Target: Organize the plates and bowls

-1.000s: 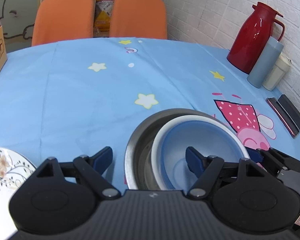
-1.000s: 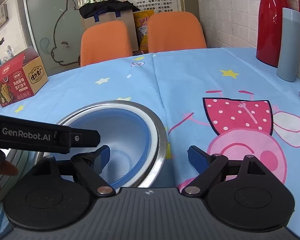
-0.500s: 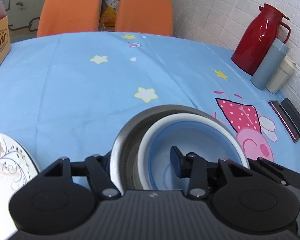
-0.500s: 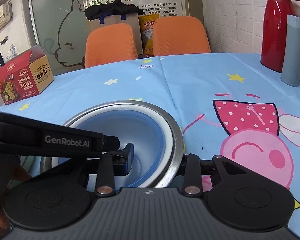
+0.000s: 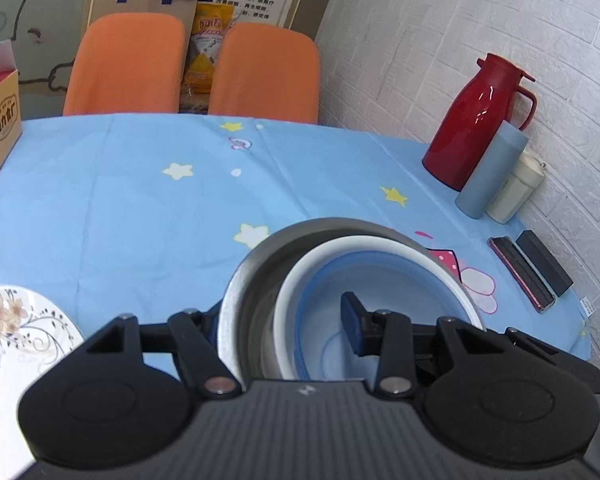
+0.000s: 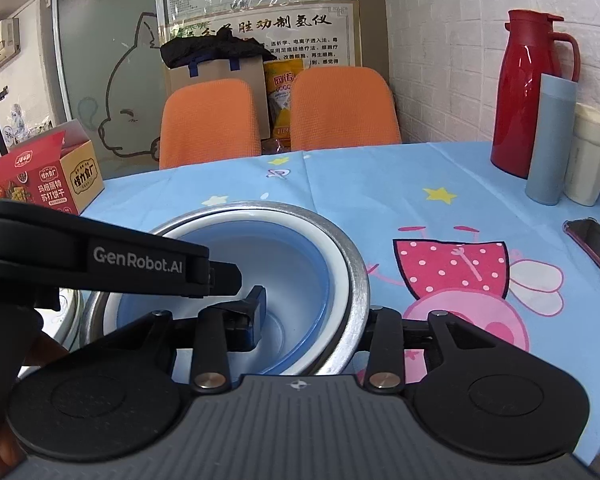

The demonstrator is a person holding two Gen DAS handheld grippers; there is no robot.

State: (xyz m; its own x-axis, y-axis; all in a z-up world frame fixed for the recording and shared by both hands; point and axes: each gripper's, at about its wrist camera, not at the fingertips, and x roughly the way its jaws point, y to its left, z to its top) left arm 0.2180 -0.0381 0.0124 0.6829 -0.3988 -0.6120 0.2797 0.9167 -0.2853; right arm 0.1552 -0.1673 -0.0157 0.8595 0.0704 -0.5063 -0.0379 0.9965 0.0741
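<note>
A blue bowl with a white rim sits nested inside a larger steel bowl; the pair also shows in the right wrist view, blue bowl in steel bowl. My left gripper is shut on the left rims of both bowls, one finger inside the blue bowl, one outside the steel one. My right gripper is shut on the right rims the same way. The bowls appear raised off the blue tablecloth. A white floral plate lies at the left.
A red thermos, a grey-blue flask and a cream cup stand at the right by the wall. A phone and a black block lie near them. A snack box stands left. Two orange chairs stand behind.
Both grippers went from open to shut on the nested bowls' rims. The view has tilted upward, and the bowls have risen with the grippers.
</note>
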